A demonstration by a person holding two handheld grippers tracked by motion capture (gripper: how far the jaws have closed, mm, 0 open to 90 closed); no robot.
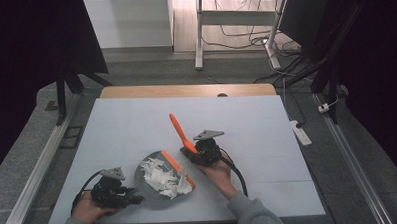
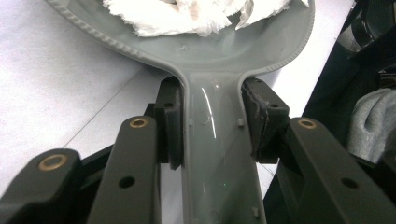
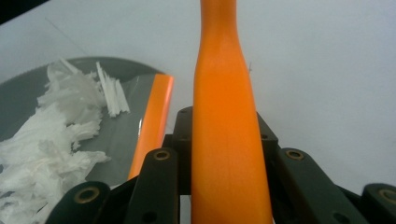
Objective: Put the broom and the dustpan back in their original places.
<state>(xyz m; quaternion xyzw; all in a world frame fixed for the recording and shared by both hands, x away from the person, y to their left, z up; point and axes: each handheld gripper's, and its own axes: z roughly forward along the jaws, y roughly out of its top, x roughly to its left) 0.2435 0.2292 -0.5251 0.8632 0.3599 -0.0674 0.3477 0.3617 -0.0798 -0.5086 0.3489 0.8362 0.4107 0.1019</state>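
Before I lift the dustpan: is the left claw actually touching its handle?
Touching. The left gripper view shows the left claw with both pads pressed against the sides of the grey dustpan handle, no gap on either side.

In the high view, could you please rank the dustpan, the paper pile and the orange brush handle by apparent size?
1. Grey dustpan
2. White paper pile
3. Orange brush handle, though it is raised nearer the camera, so its rank is less sure.

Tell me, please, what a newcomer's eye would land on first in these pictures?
Probably the bright orange handle, rising from the right gripper near the table's middle and clamped between its jaws. Next, the heap of white shredded paper in the grey dustpan at the front edge, with the left gripper shut on the pan's handle.
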